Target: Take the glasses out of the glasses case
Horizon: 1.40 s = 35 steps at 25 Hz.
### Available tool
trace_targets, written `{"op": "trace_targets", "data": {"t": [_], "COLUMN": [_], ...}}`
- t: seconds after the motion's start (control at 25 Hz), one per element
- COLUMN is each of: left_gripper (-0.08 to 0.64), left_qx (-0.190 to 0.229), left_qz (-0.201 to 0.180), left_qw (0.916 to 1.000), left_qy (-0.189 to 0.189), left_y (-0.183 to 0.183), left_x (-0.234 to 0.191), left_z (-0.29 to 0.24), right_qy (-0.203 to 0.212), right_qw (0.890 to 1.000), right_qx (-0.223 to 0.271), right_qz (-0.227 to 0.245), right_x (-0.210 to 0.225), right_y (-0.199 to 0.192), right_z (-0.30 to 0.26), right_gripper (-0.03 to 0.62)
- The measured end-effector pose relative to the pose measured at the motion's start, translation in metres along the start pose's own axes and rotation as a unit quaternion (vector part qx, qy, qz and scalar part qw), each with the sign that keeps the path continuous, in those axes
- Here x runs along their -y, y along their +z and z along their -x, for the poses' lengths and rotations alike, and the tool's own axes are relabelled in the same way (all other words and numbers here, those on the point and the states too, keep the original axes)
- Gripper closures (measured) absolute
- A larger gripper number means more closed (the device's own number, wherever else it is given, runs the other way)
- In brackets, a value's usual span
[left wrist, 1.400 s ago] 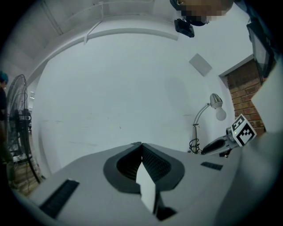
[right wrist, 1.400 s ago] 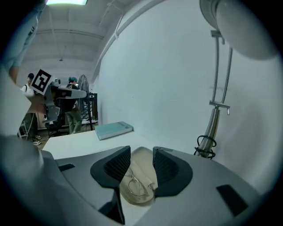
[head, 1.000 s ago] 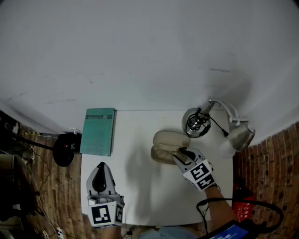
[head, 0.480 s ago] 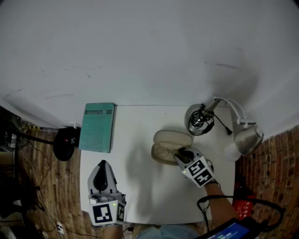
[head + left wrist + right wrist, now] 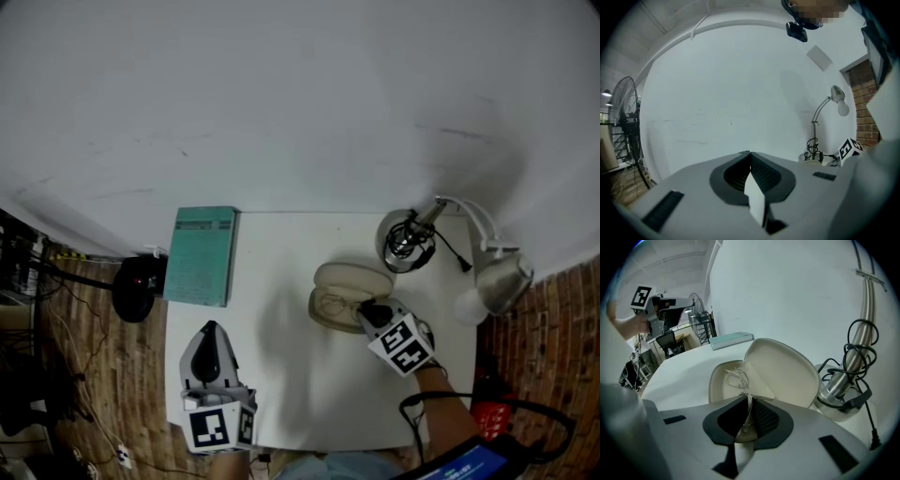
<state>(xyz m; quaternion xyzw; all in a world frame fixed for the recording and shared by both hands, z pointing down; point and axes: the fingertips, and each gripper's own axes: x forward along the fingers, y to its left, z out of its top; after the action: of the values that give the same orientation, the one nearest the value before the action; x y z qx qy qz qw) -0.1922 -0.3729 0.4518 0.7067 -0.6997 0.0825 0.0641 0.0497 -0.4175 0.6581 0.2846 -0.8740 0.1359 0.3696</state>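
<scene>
Right gripper (image 5: 749,400): fingers almost fully closed, have just been closing, pinched on a wire strand of the thin wire-frame metal glasses (image 5: 737,378). The wire runs up out of the fingertips. The rest of the frame sits just beyond the tips, over the lower shell of the open beige oval glasses case (image 5: 785,369). Cannot tell if the frame rests on the lining or is raised off it. The case lid stands open beyond and right of the fingers. The case lies on the white rectangular table (image 5: 281,375).

Silver metal desk lamp with round base and black cord looped round its stem (image 5: 843,394): right of the right fingers, just beside the case lid. Flat teal rectangular book (image 5: 732,339): well beyond the fingers, to their left, at the far table edge.

Left gripper (image 5: 750,153): fingers fully together, nothing between them. It points roughly level at the white wall (image 5: 740,93). The case is well apart, off to the right of these fingers. The lamp is beyond and right of them, and a black floor fan (image 5: 628,122) is far left.
</scene>
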Motion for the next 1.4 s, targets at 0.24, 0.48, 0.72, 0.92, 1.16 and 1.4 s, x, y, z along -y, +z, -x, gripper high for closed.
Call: {"op": "trace_targets", "data": {"t": [0.24, 0.48, 0.72, 0.92, 1.16, 1.4], "left_gripper": [0.554, 0.554, 0.554, 0.554, 0.554, 0.554], "left_qx": [-0.003, 0.002, 0.012, 0.024, 0.045, 0.072], "left_qz": [-0.001, -0.001, -0.003, -0.006, -0.007, -0.011], "left_qw": [1.0, 0.9999, 0.9997, 0.9994, 0.9984, 0.9964], "left_qy": [-0.009, -0.014, -0.021, -0.026, -0.033, -0.045], "left_y": [0.0, 0.005, 0.014, 0.023, 0.041, 0.063], "left_x": [0.001, 0.001, 0.001, 0.0, -0.002, 0.002], "left_z": [-0.001, -0.001, -0.002, 0.0, 0.008, 0.022], "right_qy": [-0.021, -0.045, -0.074, -0.092, -0.114, -0.14], "right_qw": [0.999, 0.997, 0.994, 0.99, 0.983, 0.972], "right_qx": [0.027, 0.055, 0.083, 0.108, 0.142, 0.188], "right_qz": [0.003, 0.003, 0.001, 0.002, 0.0, -0.004], "right_x": [0.006, 0.014, 0.022, 0.024, 0.02, 0.011], "right_y": [0.011, 0.028, 0.047, 0.065, 0.091, 0.119], "right_z": [0.007, 0.015, 0.027, 0.043, 0.069, 0.107], "right_gripper": [0.551, 0.552, 0.552, 0.552, 0.554, 0.554]}}
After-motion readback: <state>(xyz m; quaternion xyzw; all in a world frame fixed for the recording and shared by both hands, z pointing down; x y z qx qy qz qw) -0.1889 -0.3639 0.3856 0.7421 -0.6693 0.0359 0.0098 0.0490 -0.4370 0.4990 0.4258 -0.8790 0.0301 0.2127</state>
